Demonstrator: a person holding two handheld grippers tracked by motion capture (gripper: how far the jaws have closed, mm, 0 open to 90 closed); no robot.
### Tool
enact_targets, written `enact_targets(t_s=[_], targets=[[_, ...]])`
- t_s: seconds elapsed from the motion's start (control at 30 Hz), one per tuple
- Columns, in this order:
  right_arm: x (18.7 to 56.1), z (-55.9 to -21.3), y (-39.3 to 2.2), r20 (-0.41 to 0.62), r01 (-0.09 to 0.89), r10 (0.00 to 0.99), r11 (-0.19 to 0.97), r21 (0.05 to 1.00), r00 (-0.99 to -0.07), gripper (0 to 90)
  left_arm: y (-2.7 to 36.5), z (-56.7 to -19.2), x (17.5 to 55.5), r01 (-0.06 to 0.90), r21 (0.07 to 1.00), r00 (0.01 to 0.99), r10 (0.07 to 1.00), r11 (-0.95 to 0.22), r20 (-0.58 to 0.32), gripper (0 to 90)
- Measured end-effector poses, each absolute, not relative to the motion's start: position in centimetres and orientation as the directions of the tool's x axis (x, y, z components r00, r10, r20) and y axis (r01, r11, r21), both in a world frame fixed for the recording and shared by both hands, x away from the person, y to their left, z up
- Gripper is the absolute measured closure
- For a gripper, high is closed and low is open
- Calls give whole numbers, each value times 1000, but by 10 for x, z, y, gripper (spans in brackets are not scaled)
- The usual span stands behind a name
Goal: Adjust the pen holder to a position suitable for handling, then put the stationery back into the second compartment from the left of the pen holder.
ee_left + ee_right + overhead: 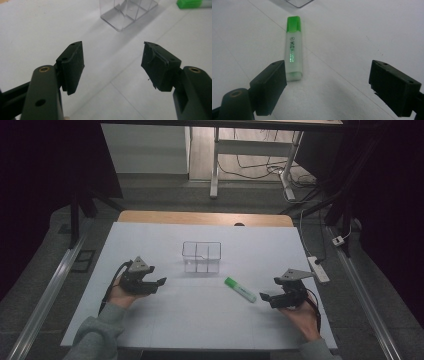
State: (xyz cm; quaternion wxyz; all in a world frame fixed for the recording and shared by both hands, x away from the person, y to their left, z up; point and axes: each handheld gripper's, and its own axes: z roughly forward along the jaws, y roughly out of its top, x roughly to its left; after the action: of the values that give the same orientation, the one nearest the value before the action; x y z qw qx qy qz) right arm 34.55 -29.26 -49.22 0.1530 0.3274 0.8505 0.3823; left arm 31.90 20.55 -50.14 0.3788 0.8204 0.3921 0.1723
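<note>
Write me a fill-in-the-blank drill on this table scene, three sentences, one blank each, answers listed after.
1. The cap of the highlighter lying on the table is coloured ____.
2. The clear plastic organizer stands upright and holds ____ inside its compartments.
3. The jaws of the right gripper stand ____, with the highlighter lying on the white table cover ahead of them, next to one jaw.

Missing words: green; nothing; open

green highlighter (293,47), clear box (201,256), blk jaws
</note>
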Motion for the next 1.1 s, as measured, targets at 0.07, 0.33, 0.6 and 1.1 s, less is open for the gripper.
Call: enact_targets(t_s=[0.07, 0.33, 0.6, 1.1], targets=[[345, -492, -293, -10, 439, 672, 494, 751, -740, 147, 209, -503, 313, 515, 756, 633, 774, -403, -19, 332], [345, -492, -292, -10, 436, 670, 494, 752, -742, 147, 221, -498, 296, 519, 786, 636, 766, -336, -92, 302], [343, -491, -293, 8, 437, 665, 481, 760, -747, 147, 223, -505, 290, 522, 774, 636, 769, -359, -73, 300], [344, -486, -290, 9, 423, 657, 476, 771, -754, 147, 223, -507, 291, 527, 764, 638, 768, -372, -66, 300]])
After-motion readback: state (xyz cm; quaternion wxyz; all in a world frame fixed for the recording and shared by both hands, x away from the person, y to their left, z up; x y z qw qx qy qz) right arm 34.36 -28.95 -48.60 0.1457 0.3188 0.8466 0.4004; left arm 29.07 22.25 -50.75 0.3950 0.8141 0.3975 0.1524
